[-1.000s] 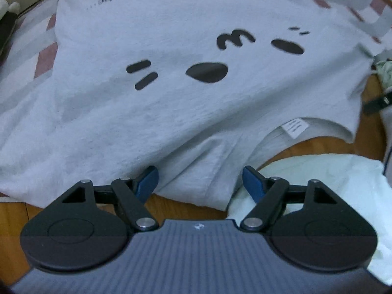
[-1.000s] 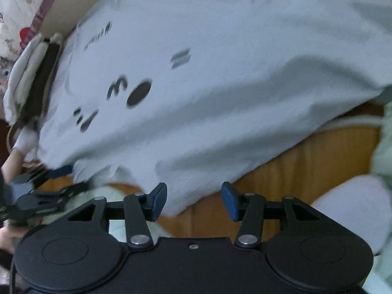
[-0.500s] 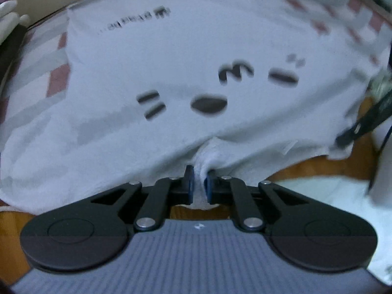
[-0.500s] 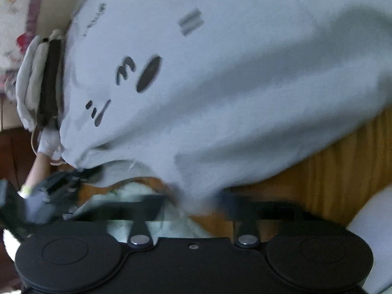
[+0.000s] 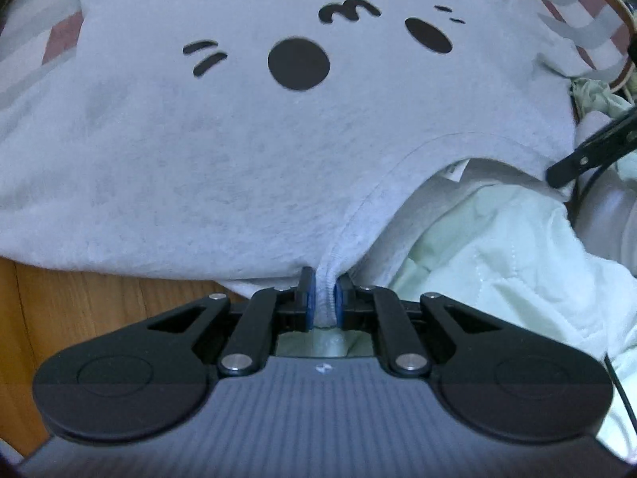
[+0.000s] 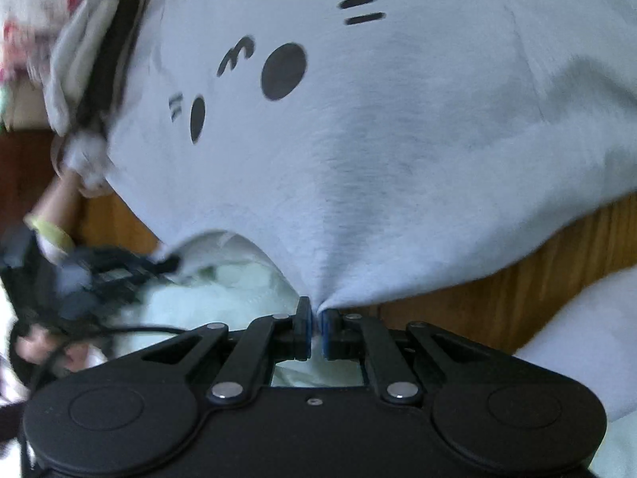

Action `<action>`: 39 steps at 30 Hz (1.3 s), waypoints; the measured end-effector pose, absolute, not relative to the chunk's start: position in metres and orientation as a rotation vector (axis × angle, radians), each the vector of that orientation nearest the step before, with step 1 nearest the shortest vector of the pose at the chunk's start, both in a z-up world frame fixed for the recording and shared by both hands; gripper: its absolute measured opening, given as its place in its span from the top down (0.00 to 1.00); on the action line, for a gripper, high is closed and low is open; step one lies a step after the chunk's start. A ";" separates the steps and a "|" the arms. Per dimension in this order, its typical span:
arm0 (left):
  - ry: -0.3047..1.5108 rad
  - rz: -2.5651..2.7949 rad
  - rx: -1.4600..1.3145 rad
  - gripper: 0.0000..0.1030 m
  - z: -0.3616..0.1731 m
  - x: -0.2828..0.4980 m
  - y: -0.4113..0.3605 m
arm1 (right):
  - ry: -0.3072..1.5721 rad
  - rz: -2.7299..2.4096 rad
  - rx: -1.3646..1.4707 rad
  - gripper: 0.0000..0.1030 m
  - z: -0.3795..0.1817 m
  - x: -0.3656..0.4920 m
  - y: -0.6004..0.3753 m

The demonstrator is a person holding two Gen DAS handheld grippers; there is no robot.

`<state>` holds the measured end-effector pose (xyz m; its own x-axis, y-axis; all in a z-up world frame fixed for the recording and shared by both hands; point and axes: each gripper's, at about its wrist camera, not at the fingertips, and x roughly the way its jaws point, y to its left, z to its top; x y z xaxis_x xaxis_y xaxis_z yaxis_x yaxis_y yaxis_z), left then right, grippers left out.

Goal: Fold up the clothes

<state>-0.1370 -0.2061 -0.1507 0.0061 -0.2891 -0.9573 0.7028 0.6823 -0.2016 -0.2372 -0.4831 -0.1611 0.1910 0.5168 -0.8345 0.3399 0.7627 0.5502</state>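
The left gripper (image 5: 323, 292) has its jaws squeezed tight on the neck edge of the grey T-shirt (image 5: 223, 151). The right gripper (image 6: 315, 320) has its jaws squeezed tight on the shirt's edge too, on the other side of the neck hole. The shirt spreads away from both, with a black cartoon face (image 5: 298, 63) printed on it. It lies partly on a striped sheet (image 5: 59, 36). A pale green cloth (image 5: 489, 255) sits under the neck hole, on brown wood (image 5: 59, 310).
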 end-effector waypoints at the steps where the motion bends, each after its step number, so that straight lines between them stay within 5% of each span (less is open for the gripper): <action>1: 1.358 -0.811 0.361 0.77 -0.146 -0.133 -0.204 | 1.432 0.140 0.705 0.92 -0.160 -0.233 -0.477; 3: 1.343 -0.822 0.310 0.58 -0.132 -0.124 -0.200 | 1.475 0.157 0.646 0.85 -0.160 -0.226 -0.465; 6: 1.254 -0.830 0.209 0.55 -0.099 -0.102 -0.185 | 1.454 0.213 0.620 0.66 -0.142 -0.226 -0.465; 9: 1.154 -0.803 0.114 0.39 -0.070 -0.075 -0.169 | 1.249 0.202 0.578 0.64 -0.099 -0.225 -0.484; 15: 1.008 -0.462 0.100 0.40 -0.090 0.024 -0.180 | 0.795 -0.015 0.424 0.60 -0.060 -0.183 -0.543; 20: 1.043 -0.393 0.000 0.46 -0.138 0.098 -0.186 | 0.788 -0.246 0.049 0.62 -0.094 -0.099 -0.560; 30: 1.015 -0.426 0.024 0.46 -0.175 0.150 -0.198 | 0.829 -0.403 0.241 0.58 -0.168 -0.033 -0.605; 32: 0.991 -0.416 0.019 0.47 -0.175 0.150 -0.193 | 0.827 -0.412 0.251 0.67 -0.174 -0.027 -0.603; 33: 0.983 -0.406 0.018 0.53 -0.175 0.151 -0.189 | 0.824 -0.412 0.255 0.94 -0.176 -0.025 -0.602; 35: 0.967 -0.385 0.016 0.64 -0.175 0.151 -0.183 | 0.759 -0.439 0.269 0.97 -0.170 -0.031 -0.605; 39: 0.934 -0.343 0.012 0.64 -0.176 0.152 -0.170 | 0.681 -0.537 0.357 0.99 -0.166 -0.053 -0.625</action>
<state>0.1524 -0.1696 -0.1756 0.5442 -0.2836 -0.7896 0.2942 0.9459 -0.1370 -0.0526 -0.6253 -0.1658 0.6507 -0.3486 -0.6746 0.5746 0.8068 0.1373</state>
